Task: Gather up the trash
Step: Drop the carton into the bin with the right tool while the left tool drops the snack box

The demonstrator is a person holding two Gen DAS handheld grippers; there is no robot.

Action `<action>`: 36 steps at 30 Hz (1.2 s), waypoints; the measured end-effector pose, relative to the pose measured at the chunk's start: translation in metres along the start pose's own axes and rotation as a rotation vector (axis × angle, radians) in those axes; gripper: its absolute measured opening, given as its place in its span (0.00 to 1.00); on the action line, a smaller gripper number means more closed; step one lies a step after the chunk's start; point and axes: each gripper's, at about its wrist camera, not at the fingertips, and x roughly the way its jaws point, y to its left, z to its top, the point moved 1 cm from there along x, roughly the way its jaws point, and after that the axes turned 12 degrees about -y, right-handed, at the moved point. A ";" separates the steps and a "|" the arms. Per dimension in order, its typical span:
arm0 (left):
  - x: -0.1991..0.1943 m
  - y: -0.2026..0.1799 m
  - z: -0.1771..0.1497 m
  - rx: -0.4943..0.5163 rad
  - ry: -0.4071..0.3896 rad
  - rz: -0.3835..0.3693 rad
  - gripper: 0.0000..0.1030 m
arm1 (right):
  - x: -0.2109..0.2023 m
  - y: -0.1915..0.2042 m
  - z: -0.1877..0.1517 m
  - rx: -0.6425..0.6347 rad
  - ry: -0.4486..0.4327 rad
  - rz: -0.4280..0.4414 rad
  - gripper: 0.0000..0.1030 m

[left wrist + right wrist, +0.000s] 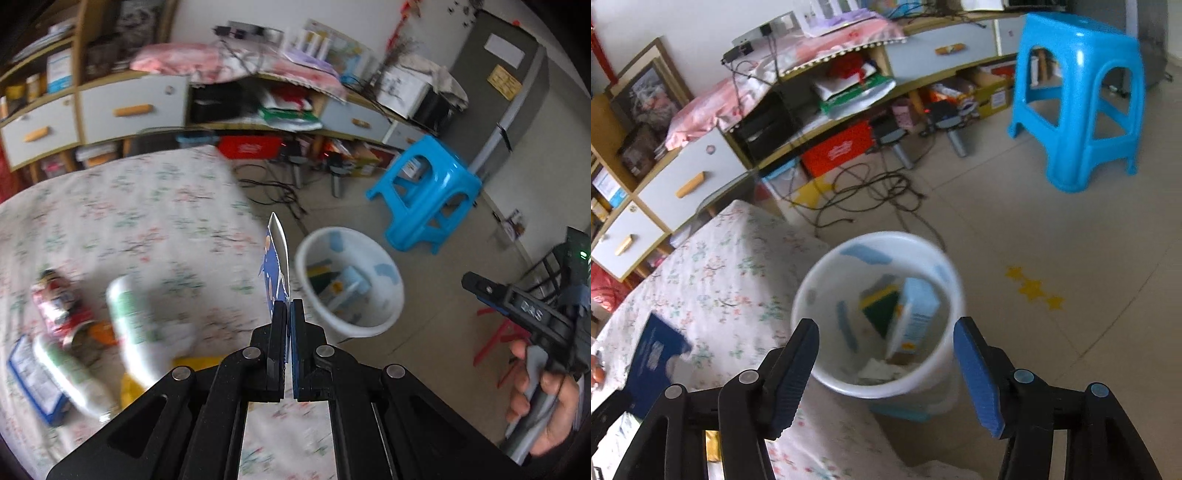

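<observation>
My left gripper is shut on a flat blue wrapper, held edge-on above the table's right edge, just left of the white trash bin. The same wrapper shows in the right wrist view. The bin stands on the floor beside the table and holds a light blue carton and a green and yellow box. My right gripper is open and empty, hovering over the bin's near rim; it also shows in the left wrist view. More trash lies on the table: white-green bottles, a red packet.
The table has a floral cloth. A blue plastic stool stands on the floor beyond the bin. Loose cables lie on the floor before a low cabinet. A blue-edged box and yellow item lie at the table's left.
</observation>
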 end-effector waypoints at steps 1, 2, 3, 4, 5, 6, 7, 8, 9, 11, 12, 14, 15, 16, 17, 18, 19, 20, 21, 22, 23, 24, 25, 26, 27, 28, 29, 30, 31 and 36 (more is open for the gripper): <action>0.007 -0.006 0.000 0.006 0.005 -0.007 0.02 | -0.003 -0.004 0.001 -0.002 -0.003 -0.008 0.64; 0.014 -0.012 0.001 0.013 0.011 -0.013 0.02 | -0.005 -0.008 0.001 -0.005 -0.005 -0.015 0.64; 0.021 -0.019 0.001 0.020 0.015 -0.018 0.02 | -0.009 -0.013 0.001 -0.011 -0.007 -0.021 0.64; 0.027 -0.025 0.002 0.028 0.020 -0.022 0.02 | -0.011 -0.017 0.001 -0.016 -0.009 -0.027 0.64; 0.032 -0.030 0.003 0.034 0.022 -0.027 0.02 | -0.014 -0.022 0.001 -0.020 -0.011 -0.032 0.65; 0.038 -0.037 0.004 0.044 0.024 -0.032 0.02 | -0.017 -0.026 0.001 -0.023 -0.013 -0.040 0.65; 0.041 -0.041 0.005 0.051 0.025 -0.034 0.02 | -0.019 -0.029 0.001 -0.024 -0.015 -0.043 0.65; 0.045 -0.045 0.005 0.057 0.027 -0.036 0.02 | -0.021 -0.033 0.001 -0.024 -0.016 -0.045 0.65; 0.050 -0.051 0.006 0.065 0.029 -0.038 0.02 | -0.023 -0.037 0.001 -0.024 -0.016 -0.047 0.65; 0.058 -0.057 0.007 0.070 0.030 -0.038 0.02 | -0.026 -0.044 0.001 -0.026 -0.015 -0.054 0.65; 0.062 -0.060 0.008 0.070 0.030 -0.040 0.02 | -0.027 -0.046 0.000 -0.027 -0.014 -0.056 0.65; 0.068 -0.065 0.010 0.074 0.028 -0.038 0.02 | -0.029 -0.052 -0.001 -0.030 -0.012 -0.063 0.65; 0.071 -0.068 0.011 0.078 0.024 -0.035 0.02 | -0.030 -0.054 -0.001 -0.030 -0.011 -0.066 0.65; 0.072 -0.068 0.011 0.076 0.021 -0.037 0.02 | -0.031 -0.057 -0.001 -0.029 -0.010 -0.067 0.65; 0.075 -0.069 0.012 0.069 0.020 -0.042 0.02 | -0.032 -0.059 -0.002 -0.028 -0.011 -0.068 0.65; 0.078 -0.070 0.012 0.056 0.019 -0.051 0.02 | -0.033 -0.061 -0.002 -0.027 -0.013 -0.069 0.65; 0.080 -0.070 0.013 0.047 0.018 -0.060 0.02 | -0.034 -0.063 -0.001 -0.025 -0.014 -0.070 0.65; 0.081 -0.071 0.013 0.042 0.013 -0.072 0.04 | -0.036 -0.065 -0.001 -0.023 -0.017 -0.070 0.65; 0.083 -0.072 0.013 0.042 0.013 -0.086 0.11 | -0.037 -0.066 -0.001 -0.019 -0.018 -0.069 0.65; 0.084 -0.072 0.013 0.039 0.016 -0.087 0.15 | -0.038 -0.067 -0.001 -0.016 -0.019 -0.069 0.65; 0.084 -0.072 0.014 0.035 0.016 -0.073 0.20 | -0.038 -0.068 0.000 -0.014 -0.021 -0.068 0.65; 0.083 -0.071 0.014 0.029 0.016 -0.063 0.39 | -0.039 -0.068 0.000 -0.012 -0.022 -0.066 0.66; 0.081 -0.070 0.014 0.025 0.013 -0.053 0.63 | -0.040 -0.068 0.000 -0.011 -0.023 -0.065 0.67; 0.077 -0.070 0.014 0.024 -0.001 -0.035 0.69 | -0.040 -0.067 0.000 -0.010 -0.025 -0.062 0.69; 0.072 -0.069 0.014 0.027 -0.021 -0.021 0.74 | -0.041 -0.067 0.001 -0.010 -0.029 -0.058 0.70; 0.067 -0.068 0.015 0.035 -0.029 -0.014 0.75 | -0.042 -0.067 0.001 -0.011 -0.031 -0.056 0.70; 0.064 -0.067 0.015 0.042 -0.026 -0.005 0.76 | -0.043 -0.065 0.001 -0.013 -0.034 -0.055 0.71; 0.059 -0.065 0.014 0.047 -0.026 0.009 0.77 | -0.044 -0.064 0.002 -0.015 -0.038 -0.054 0.71; 0.055 -0.063 0.014 0.050 -0.029 0.017 0.77 | -0.045 -0.063 0.002 -0.017 -0.042 -0.054 0.71; 0.027 -0.050 0.009 0.084 -0.046 0.073 0.84 | -0.047 -0.055 0.002 -0.023 -0.047 -0.046 0.73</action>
